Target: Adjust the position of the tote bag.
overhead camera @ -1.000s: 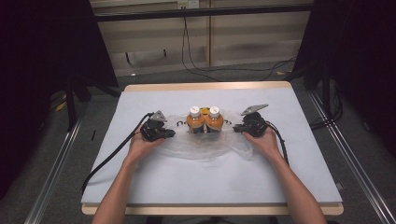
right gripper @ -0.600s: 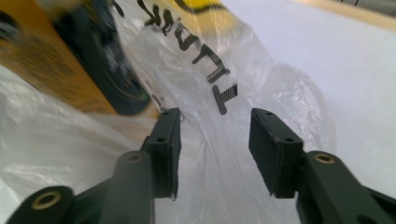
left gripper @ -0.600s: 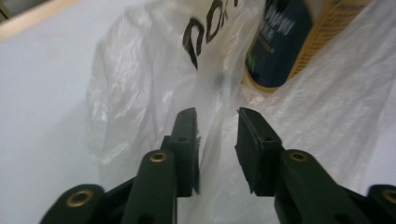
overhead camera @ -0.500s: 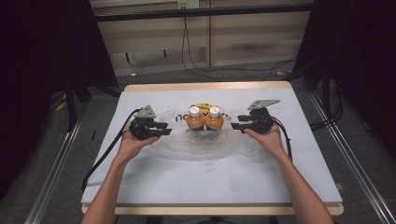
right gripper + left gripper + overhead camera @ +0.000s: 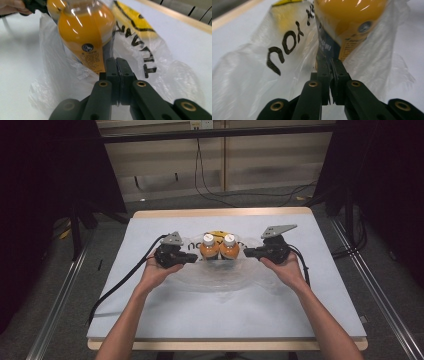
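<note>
While the person's forearms reach in over the near edge of the desk [image 5: 300,320], the left hand-held gripper [image 5: 192,258] and right hand-held gripper [image 5: 247,253] each have their jaws pressed together on opposite edges of a clear plastic bag [image 5: 210,277], which lies mid-desk around two orange bottles [image 5: 219,248] standing side by side. Pulling the edges apart too hard could tear the thin film or tip the bottles. Beyond the white-covered desk, cables [image 5: 210,180] trail across a grey floor in a dim room.
</note>
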`<state>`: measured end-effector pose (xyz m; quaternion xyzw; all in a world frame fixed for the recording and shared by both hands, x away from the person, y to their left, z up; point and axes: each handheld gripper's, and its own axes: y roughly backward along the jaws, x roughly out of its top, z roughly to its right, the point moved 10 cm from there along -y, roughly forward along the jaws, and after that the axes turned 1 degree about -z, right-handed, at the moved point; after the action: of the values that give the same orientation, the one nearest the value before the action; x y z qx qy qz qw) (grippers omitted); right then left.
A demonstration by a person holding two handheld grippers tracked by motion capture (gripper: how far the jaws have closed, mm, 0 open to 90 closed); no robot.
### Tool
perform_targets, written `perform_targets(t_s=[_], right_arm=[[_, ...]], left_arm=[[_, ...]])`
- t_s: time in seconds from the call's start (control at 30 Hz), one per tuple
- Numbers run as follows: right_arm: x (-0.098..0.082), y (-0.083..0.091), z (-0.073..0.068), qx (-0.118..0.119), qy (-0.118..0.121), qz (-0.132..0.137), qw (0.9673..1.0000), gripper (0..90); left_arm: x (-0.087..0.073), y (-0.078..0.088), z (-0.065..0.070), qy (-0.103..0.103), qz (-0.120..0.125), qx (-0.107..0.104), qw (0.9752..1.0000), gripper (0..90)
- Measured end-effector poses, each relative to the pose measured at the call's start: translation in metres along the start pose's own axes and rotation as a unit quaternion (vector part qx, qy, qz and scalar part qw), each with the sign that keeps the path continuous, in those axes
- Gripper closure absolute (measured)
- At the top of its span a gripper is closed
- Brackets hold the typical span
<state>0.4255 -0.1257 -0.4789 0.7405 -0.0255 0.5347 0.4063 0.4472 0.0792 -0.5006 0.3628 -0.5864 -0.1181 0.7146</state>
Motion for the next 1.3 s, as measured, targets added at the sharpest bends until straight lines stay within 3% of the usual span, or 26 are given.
perform_targets(t_s=[0.1,0.13,0.17,0.27,0.3,0.4,0.47,0.5,0.57,0.6,0.63,0.7,0.77,0.9,0.97,1.0,1.03,1.07,1.13,1.17,1.2,1.23,1.27,1.3], right_arm=[[-0.008,-0.018,0.004,0.000,0.000,-0.034,0.9994,90.0],[-0.008,-0.018,0.004,0.000,0.000,-0.034,0.9994,90.0],[-0.014,-0.026,0.003,0.010,0.002,-0.053,0.9986,90.0],[-0.025,-0.036,0.003,0.009,0.006,-0.080,0.9968,90.0],[-0.029,-0.039,0.003,0.011,0.005,-0.088,0.9960,90.0],[-0.037,-0.044,0.003,0.015,0.006,-0.103,0.9946,90.0],[-0.042,-0.046,0.003,0.016,0.002,-0.112,0.9936,90.0],[-0.045,-0.048,0.004,0.015,0.005,-0.120,0.9927,90.0],[-0.051,-0.050,0.007,0.003,0.012,-0.133,0.9910,90.0],[-0.052,-0.050,0.008,-0.002,0.010,-0.135,0.9907,90.0],[-0.052,-0.050,0.008,-0.002,0.010,-0.135,0.9907,90.0],[-0.044,-0.050,0.011,-0.007,0.004,-0.113,0.9936,90.0],[-0.038,-0.049,0.012,-0.008,-0.001,-0.103,0.9946,90.0],[-0.035,-0.052,0.012,-0.006,0.000,-0.106,0.9943,90.0],[-0.040,-0.056,0.011,-0.010,0.009,-0.124,0.9922,90.0],[-0.044,-0.057,0.011,-0.011,0.013,-0.134,0.9909,90.0],[-0.048,-0.058,0.011,-0.009,0.012,-0.138,0.9903,90.0],[-0.050,-0.056,0.012,-0.007,0.015,-0.139,0.9902,90.0],[-0.056,-0.048,0.014,-0.002,0.013,-0.140,0.9900,90.0],[-0.056,-0.048,0.014,-0.002,0.013,-0.140,0.9900,90.0],[-0.061,-0.039,0.015,-0.010,0.031,-0.163,0.9860,90.0],[-0.061,-0.039,0.015,-0.010,0.031,-0.163,0.9860,90.0],[-0.066,-0.030,0.015,-0.019,0.048,-0.189,0.9806,90.0],[-0.066,-0.030,0.015,-0.019,0.048,-0.189,0.9806,90.0]], left_arm=[[-0.009,-0.014,0.000,0.005,-0.020,-0.014,0.9997,89.4],[-0.011,-0.018,0.002,0.005,-0.018,-0.017,0.9997,89.4],[-0.021,-0.025,0.002,-0.006,-0.047,-0.008,0.9988,89.8],[-0.027,-0.029,0.002,-0.012,-0.064,-0.004,0.9979,89.3],[-0.033,-0.032,-0.001,-0.021,-0.085,0.007,0.9961,89.3],[-0.036,-0.035,-0.003,-0.013,-0.090,0.005,0.9958,89.2],[-0.036,-0.035,-0.005,-0.018,-0.091,0.014,0.9956,88.8],[-0.038,-0.033,-0.008,-0.038,-0.107,0.021,0.9934,88.8],[-0.038,-0.033,-0.011,-0.032,-0.103,0.024,0.9939,88.4],[-0.038,-0.033,-0.011,-0.032,-0.103,0.024,0.9939,87.7],[-0.035,-0.033,-0.009,-0.014,-0.090,0.020,0.9957,87.7],[-0.034,-0.034,-0.008,-0.009,-0.083,0.016,0.9964,87.5],[-0.033,-0.036,-0.008,-0.007,-0.079,0.008,0.9968,87.5],[-0.035,-0.037,-0.007,-0.008,-0.085,0.013,0.9962,88.5],[-0.036,-0.035,-0.009,-0.015,-0.093,0.017,0.9954,88.7],[-0.039,-0.032,-0.012,-0.032,-0.110,0.019,0.9933,88.8],[-0.040,-0.030,-0.014,-0.035,-0.114,0.031,0.9923,88.7],[-0.040,-0.030,-0.014,-0.029,-0.110,0.039,0.9927,88.7],[-0.043,-0.025,-0.016,-0.043,-0.126,0.044,0.9901,88.8],[-0.043,-0.025,-0.016,-0.043,-0.126,0.044,0.9901,88.8],[-0.044,-0.023,-0.016,-0.049,-0.134,0.048,0.9886,88.8],[-0.044,-0.023,-0.016,-0.049,-0.134,0.048,0.9886,88.9],[-0.044,-0.023,-0.015,-0.052,-0.133,0.054,0.9882,89.1],[-0.044,-0.023,-0.015,-0.052,-0.133,0.054,0.9882,89.1]])
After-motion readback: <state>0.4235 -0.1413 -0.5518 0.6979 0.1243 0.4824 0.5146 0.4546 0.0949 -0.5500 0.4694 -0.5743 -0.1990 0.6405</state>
